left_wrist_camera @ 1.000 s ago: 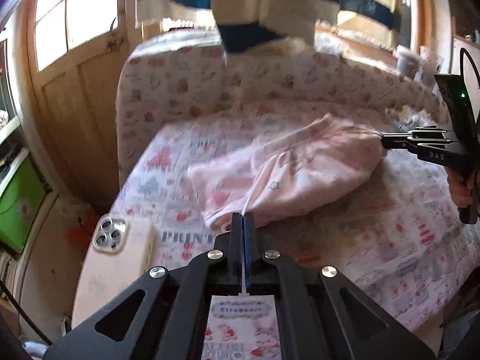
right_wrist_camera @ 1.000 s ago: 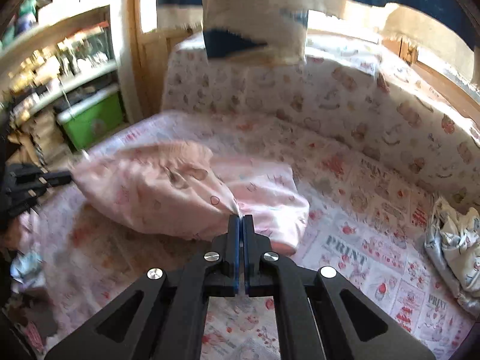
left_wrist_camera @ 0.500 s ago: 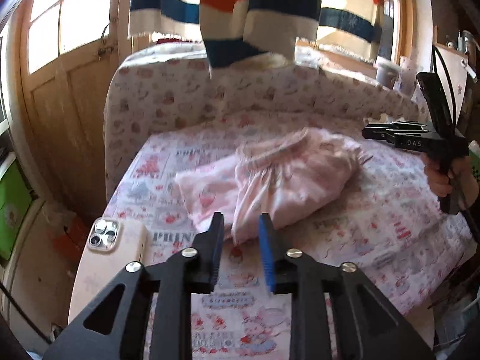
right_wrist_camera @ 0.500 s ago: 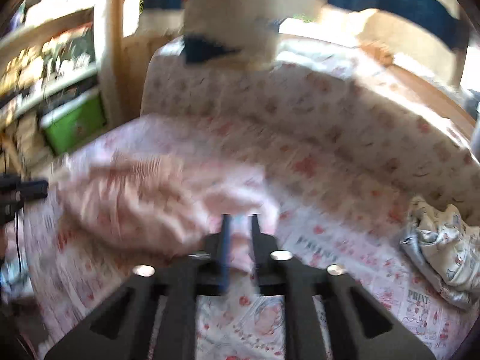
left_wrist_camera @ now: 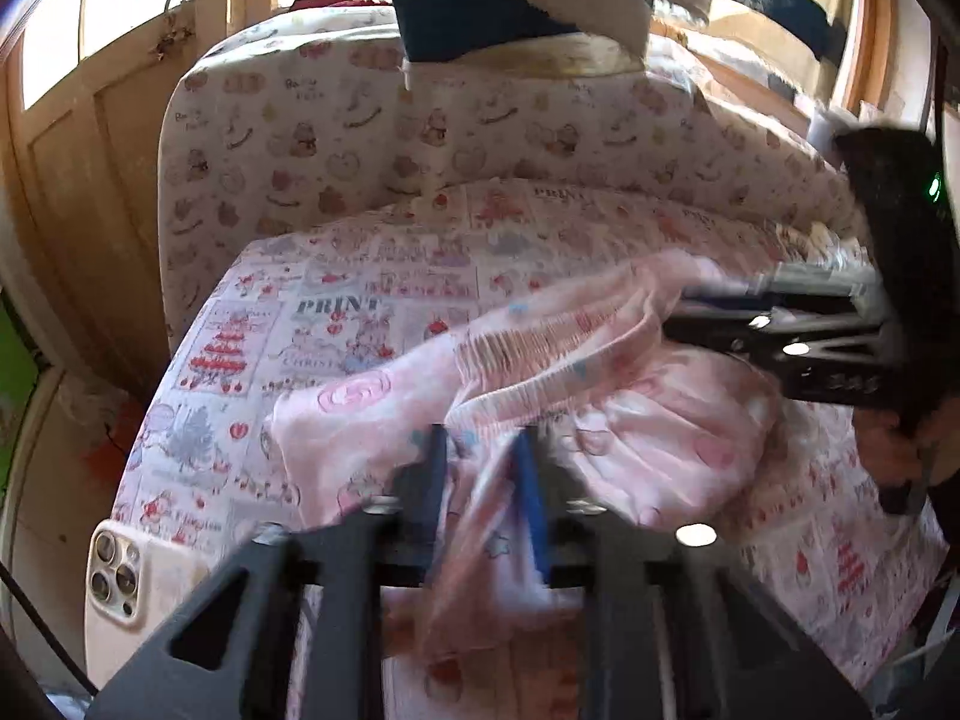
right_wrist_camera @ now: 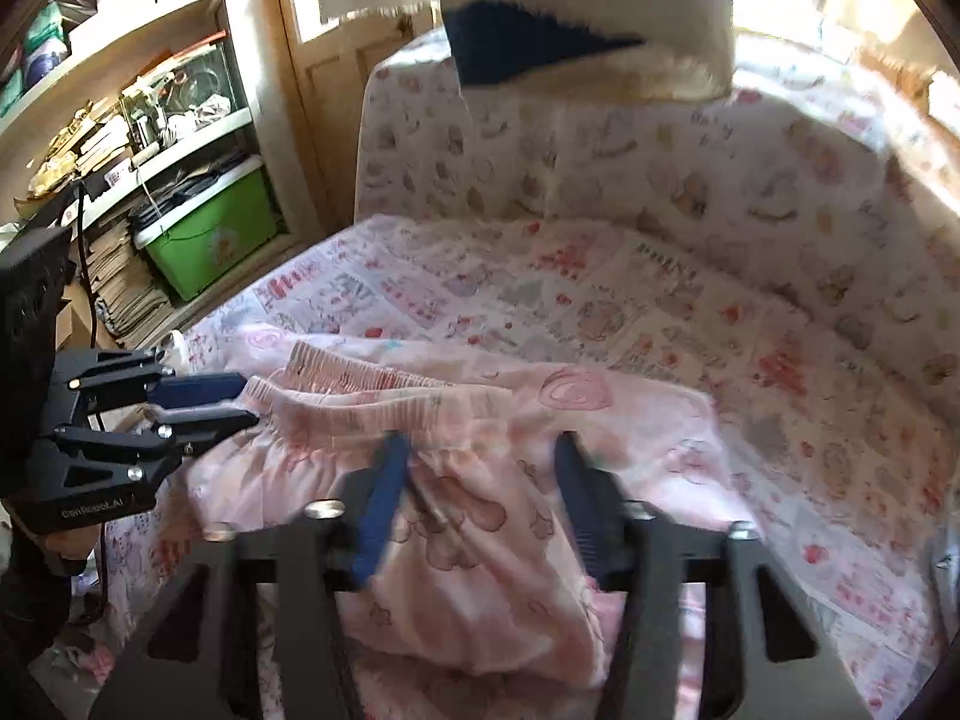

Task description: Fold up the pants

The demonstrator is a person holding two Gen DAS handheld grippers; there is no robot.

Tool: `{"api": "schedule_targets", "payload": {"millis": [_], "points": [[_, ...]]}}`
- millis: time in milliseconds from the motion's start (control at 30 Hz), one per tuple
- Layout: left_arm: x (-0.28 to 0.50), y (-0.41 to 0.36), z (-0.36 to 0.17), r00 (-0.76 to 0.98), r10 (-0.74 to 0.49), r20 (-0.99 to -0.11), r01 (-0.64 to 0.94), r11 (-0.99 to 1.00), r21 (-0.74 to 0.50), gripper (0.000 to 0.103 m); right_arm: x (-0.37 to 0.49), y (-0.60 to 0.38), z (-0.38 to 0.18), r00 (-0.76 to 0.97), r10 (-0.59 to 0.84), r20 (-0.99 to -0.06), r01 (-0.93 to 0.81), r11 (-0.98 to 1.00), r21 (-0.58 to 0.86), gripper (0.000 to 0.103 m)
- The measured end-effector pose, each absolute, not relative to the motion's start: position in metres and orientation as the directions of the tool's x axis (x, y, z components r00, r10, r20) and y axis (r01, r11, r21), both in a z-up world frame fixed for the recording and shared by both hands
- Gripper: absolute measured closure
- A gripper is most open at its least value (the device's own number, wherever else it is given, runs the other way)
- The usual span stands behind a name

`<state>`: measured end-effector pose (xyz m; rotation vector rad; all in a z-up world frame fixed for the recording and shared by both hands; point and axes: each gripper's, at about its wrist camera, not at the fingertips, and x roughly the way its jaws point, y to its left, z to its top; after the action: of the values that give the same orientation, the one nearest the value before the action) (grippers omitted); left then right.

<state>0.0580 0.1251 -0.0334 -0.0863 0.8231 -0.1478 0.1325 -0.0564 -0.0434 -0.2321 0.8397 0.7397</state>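
Pink patterned pants (left_wrist_camera: 648, 438) lie crumpled in the middle of a printed sheet (left_wrist_camera: 336, 324) over a cushioned seat, the gathered elastic waistband uppermost. At one end of the waistband the left gripper (left_wrist_camera: 480, 480) has just been closing its jaws, which stand apart with loose pink cloth between them and do not visibly pinch it. At the other end the right gripper (right_wrist_camera: 480, 480) has also just been closing, yet its jaws stand wide apart over the cloth and clamp nothing. A white phone (left_wrist_camera: 114, 576) lies camera-side up at the seat's near corner. Striped blue and cream cloth (left_wrist_camera: 516, 6) hangs above the padded backrest. A green box (right_wrist_camera: 210, 240) sits on shelves to the side.
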Motion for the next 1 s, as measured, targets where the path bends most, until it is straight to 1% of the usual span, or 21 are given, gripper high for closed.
{"api": "schedule_targets", "payload": {"millis": [33, 67, 167, 200, 267, 367, 467, 600, 733, 800, 867, 933, 967, 1000], "points": [[0.057, 0.125, -0.031, 0.686, -0.163, -0.709, 0.097, 0.986, -0.133, 0.093, 0.135, -0.056, -0.046, 0.399, 0.519, -0.756, -0.688, 0.715, 0.127, 0.098], [0.056, 0.124, -0.028, 0.7, -0.153, -0.697, 0.088, 0.988, -0.127, 0.093, 0.134, -0.056, -0.047, 0.401, 0.523, -0.752, -0.684, 0.717, 0.133, 0.098], [0.05, 0.121, -0.017, 0.74, -0.154, -0.655, 0.104, 0.988, -0.115, 0.094, 0.127, -0.059, -0.037, 0.488, 0.534, -0.69, -0.68, 0.729, 0.084, 0.099], [0.05, 0.12, -0.015, 0.746, -0.147, -0.649, 0.104, 0.989, -0.105, 0.094, 0.124, -0.06, -0.031, 0.516, 0.539, -0.665, -0.676, 0.734, 0.07, 0.099], [0.056, 0.117, -0.016, 0.743, -0.123, -0.658, 0.096, 0.992, -0.077, 0.094, 0.127, -0.059, -0.024, 0.527, 0.543, -0.654, -0.671, 0.738, 0.073, 0.099], [0.073, 0.117, -0.029, 0.708, -0.087, -0.701, 0.06, 0.996, -0.062, 0.093, 0.136, -0.053, -0.027, 0.523, 0.509, -0.684, -0.653, 0.755, 0.062, 0.099], [0.084, 0.122, -0.045, 0.659, -0.087, -0.747, 0.032, 0.996, -0.088, 0.092, 0.149, -0.043, -0.049, 0.502, 0.45, -0.739, -0.639, 0.769, 0.034, 0.098], [0.079, 0.119, -0.048, 0.655, -0.07, -0.753, 0.035, 0.997, -0.061, 0.091, 0.148, -0.047, -0.055, 0.509, 0.453, -0.732, -0.642, 0.766, 0.029, 0.099], [0.079, 0.116, -0.05, 0.647, -0.057, -0.76, 0.032, 0.998, -0.047, 0.09, 0.15, -0.049, -0.059, 0.484, 0.446, -0.753, -0.638, 0.768, 0.044, 0.098], [0.076, 0.117, -0.046, 0.658, -0.045, -0.752, 0.011, 0.999, -0.05, 0.082, 0.155, -0.051, -0.057, 0.461, 0.454, -0.763, -0.629, 0.773, 0.08, 0.098], [0.067, 0.115, -0.04, 0.688, 0.007, -0.726, -0.023, 1.0, -0.012, 0.057, 0.156, -0.058, -0.053, 0.444, 0.474, -0.76, -0.609, 0.782, 0.132, 0.098], [0.051, 0.114, -0.03, 0.734, 0.04, -0.678, -0.037, 0.999, 0.019, 0.055, 0.151, -0.067, -0.046, 0.465, 0.494, -0.735, -0.591, 0.791, 0.158, 0.093], [0.043, 0.113, -0.024, 0.752, 0.048, -0.657, -0.042, 0.999, 0.026, 0.055, 0.144, -0.072, -0.04, 0.496, 0.495, -0.713, -0.578, 0.801, 0.154, 0.087], [0.035, 0.113, -0.019, 0.77, 0.056, -0.635, -0.047, 0.998, 0.032, 0.055, 0.136, -0.078, -0.034, 0.531, 0.496, -0.687, -0.568, 0.81, 0.146, 0.076]]}}
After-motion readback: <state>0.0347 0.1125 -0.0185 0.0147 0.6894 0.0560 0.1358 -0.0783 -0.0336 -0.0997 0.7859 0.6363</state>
